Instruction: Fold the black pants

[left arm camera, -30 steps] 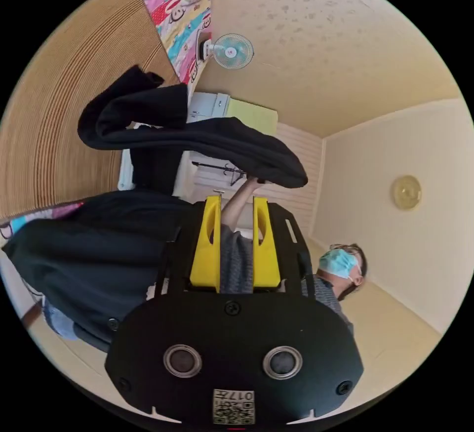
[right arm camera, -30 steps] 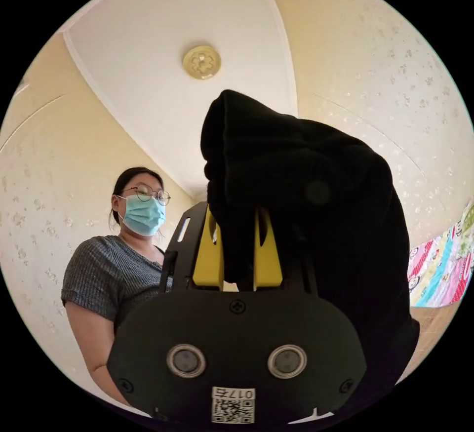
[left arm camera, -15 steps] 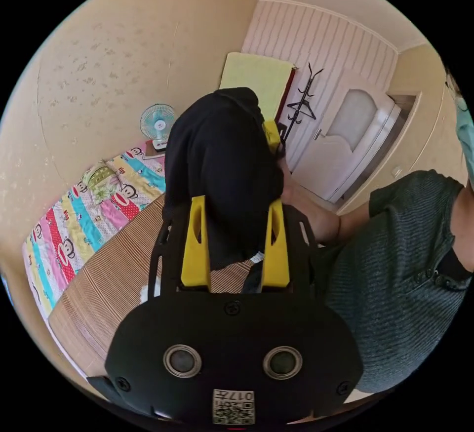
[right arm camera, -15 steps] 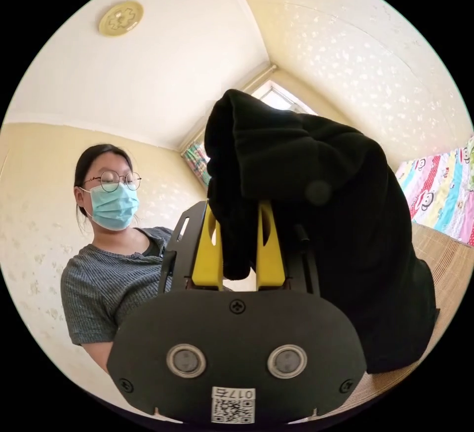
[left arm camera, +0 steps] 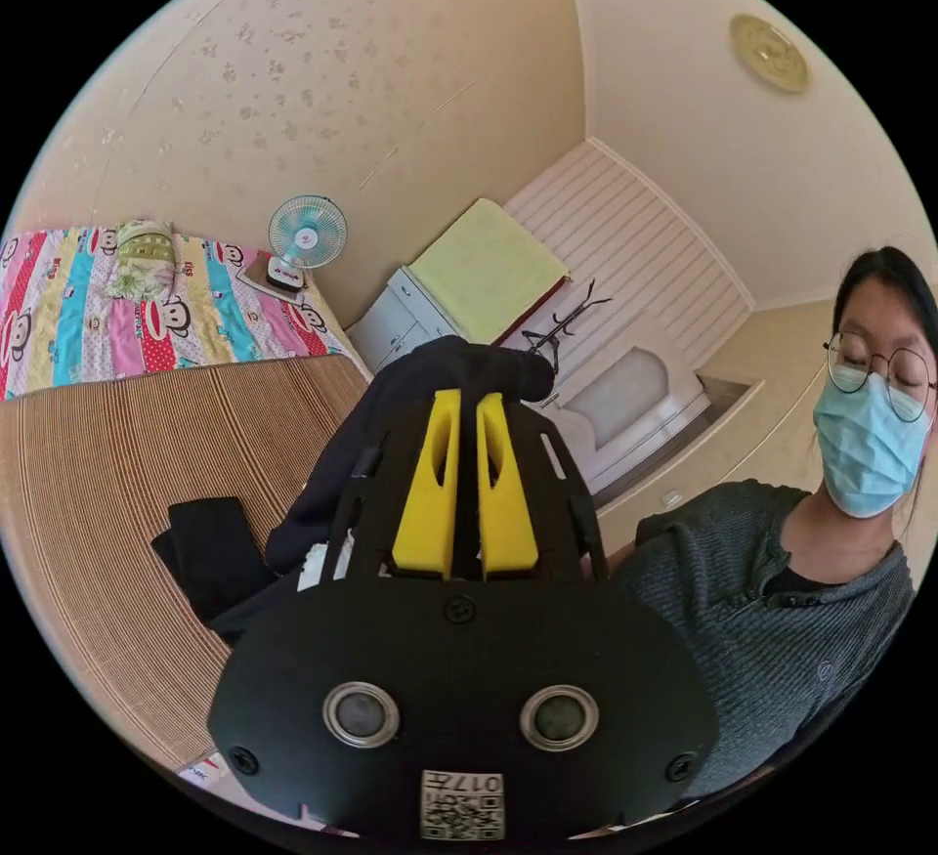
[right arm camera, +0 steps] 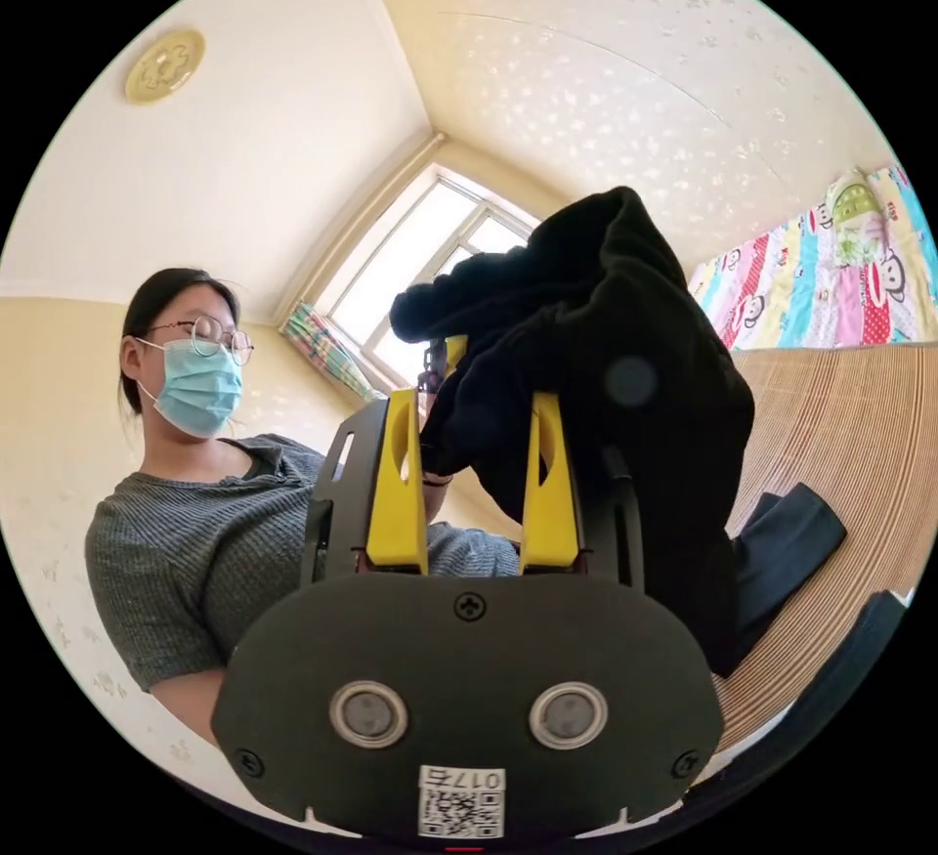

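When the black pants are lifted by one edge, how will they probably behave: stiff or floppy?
Probably floppy: the black pants droop in soft folds over the right gripper and trail onto the woven mat. They look thick, so perhaps fairly heavy. The left gripper pinches them, so the loose part will likely sag and swing.

Left gripper [left arm camera: 467, 398], black housing: white sticker [left arm camera: 462, 804] with a square code and a short line of characters above it. Small print, not read off.

Right gripper [right arm camera: 472, 398], housing: same kind of sticker [right arm camera: 462, 802], same place.

Fan [left arm camera: 306, 235]: red mark on the hub, too small to make out.

Person's grey top [left arm camera: 772, 591]: small round emblem on the chest, unreadable.

Striped bedding [left arm camera: 147, 308]: cartoon monkey faces, no lettering legible.

Scrap of printed packaging [left arm camera: 203, 772] at the mat's edge: unreadable.
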`<state>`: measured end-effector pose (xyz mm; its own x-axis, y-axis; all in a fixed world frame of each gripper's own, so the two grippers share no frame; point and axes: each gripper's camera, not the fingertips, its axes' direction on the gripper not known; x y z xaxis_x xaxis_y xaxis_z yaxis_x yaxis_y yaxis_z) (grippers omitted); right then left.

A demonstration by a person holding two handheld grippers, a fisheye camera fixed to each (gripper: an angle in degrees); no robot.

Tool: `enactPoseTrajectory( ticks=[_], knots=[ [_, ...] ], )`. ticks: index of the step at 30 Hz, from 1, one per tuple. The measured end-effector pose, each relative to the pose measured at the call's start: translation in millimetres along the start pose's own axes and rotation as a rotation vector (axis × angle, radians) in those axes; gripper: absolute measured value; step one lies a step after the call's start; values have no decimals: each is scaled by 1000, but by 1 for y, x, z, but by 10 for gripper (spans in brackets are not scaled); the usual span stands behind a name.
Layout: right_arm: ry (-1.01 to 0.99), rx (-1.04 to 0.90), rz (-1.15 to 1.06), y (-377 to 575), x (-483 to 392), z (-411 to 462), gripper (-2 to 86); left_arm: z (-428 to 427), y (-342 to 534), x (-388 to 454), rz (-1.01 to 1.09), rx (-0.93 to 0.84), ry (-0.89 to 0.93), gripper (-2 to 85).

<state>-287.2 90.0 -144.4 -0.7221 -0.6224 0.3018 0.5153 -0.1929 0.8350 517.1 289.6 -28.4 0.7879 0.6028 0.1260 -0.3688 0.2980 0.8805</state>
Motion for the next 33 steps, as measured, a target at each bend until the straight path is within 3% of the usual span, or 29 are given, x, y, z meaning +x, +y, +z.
enactPoseTrajectory(
  ticks=[6,10,14,18,26,33],
  knots=[
    [-188,132,-4,46,22,-3,172,-44,13,6,-67,153,98,3],
    [-256,230,9,77,35,-14,156,-92,13,36,12,261,120,5],
    [-120,219,-32,89,25,-14,165,-134,4,64,87,336,234,6],
    [-14,193,-166,80,-3,8,132,-157,-3,98,183,306,229,6],
    [128,281,-459,29,-104,37,83,-273,18,138,246,389,28,2],
    [349,245,-760,-17,-258,134,78,-388,34,177,358,468,-53,2]
  ],
)
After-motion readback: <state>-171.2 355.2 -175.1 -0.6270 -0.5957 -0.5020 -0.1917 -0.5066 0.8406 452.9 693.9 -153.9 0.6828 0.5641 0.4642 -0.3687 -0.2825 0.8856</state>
